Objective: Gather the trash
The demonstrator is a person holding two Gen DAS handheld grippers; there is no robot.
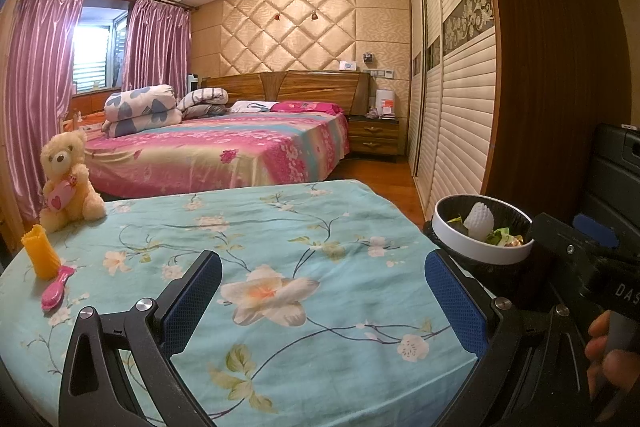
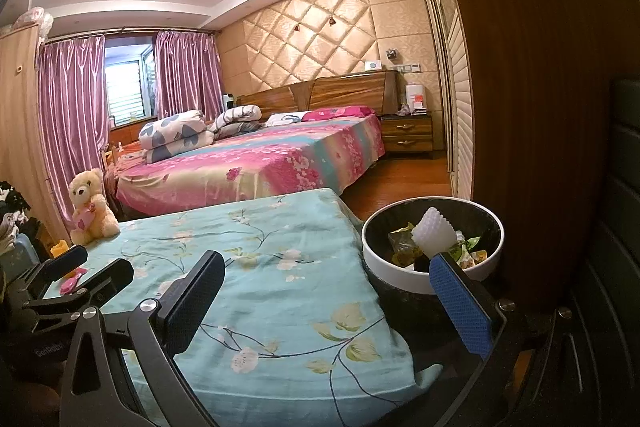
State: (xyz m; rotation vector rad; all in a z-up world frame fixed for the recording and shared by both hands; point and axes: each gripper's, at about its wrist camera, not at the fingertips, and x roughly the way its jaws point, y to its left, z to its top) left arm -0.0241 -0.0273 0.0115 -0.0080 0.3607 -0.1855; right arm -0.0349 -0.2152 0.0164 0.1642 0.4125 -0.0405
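Beyond the right edge of the cloth-covered table [image 1: 280,227], the trash bin [image 1: 480,251] stands on the floor, its white rim ring level with the tabletop and a black liner inside. Within the bin lie a white ribbed foam sleeve [image 1: 480,223], standing upright, and crumpled green and yellow wrappers [image 1: 500,237] beside it.

Left gripper [image 1: 324,303]: fingers spread wide, nothing between the blue pads [image 1: 456,303]. It hangs over the near middle of the floral tablecloth. The bin sits ahead of and to the right of its right finger, apart from it.

Right gripper [image 2: 328,303]: fingers spread wide, nothing held. Its left finger hangs over the table's right edge; its right fingertip overlaps the near rim of the bin in the right wrist view, just below the foam sleeve. Contact with the rim cannot be confirmed.

At the far left corner of the table sits a cream teddy bear [image 1: 68,179] holding a pink heart. Along the left edge, nearer the camera, stand an orange ribbed holder [image 1: 40,251] and, just beside it, a pink hairbrush [image 1: 58,287] lying flat.

A bed [image 1: 224,147] with a pink floral sheet stands behind the table.
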